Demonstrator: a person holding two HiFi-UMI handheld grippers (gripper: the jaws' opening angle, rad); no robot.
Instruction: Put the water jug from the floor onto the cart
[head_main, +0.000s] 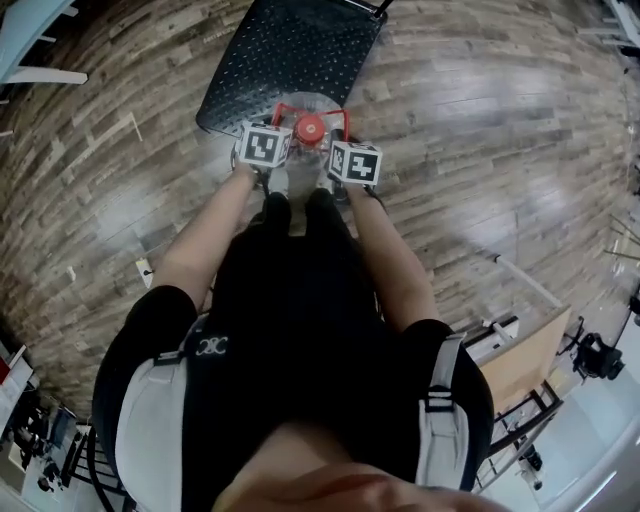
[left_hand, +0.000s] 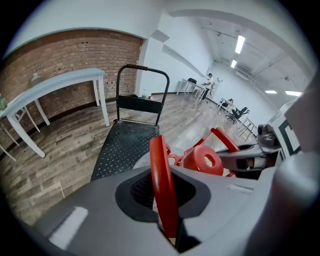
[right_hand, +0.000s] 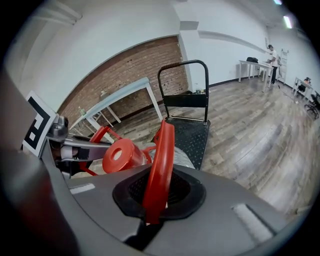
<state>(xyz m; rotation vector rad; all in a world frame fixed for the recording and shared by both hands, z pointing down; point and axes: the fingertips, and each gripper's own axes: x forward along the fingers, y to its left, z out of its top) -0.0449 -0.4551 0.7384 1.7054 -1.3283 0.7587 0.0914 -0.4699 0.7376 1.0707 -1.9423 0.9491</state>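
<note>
Your L gripper (left_hand: 162, 200) and R gripper (right_hand: 155, 192) each clamp tight on a red handle of the water jug (head_main: 310, 103) btwn them; cart (head_main: 290, 55) lies straight ahead, just beyond.

The wood-plank floor (head_main: 480, 130) bears a black platform cart (head_main: 290, 50), push handle at its far end, and a white table (left_hand: 60, 85) to the cart's left. The water jug (head_main: 311, 128) is at the cart's near edge; what it rests on is unclear.
</note>
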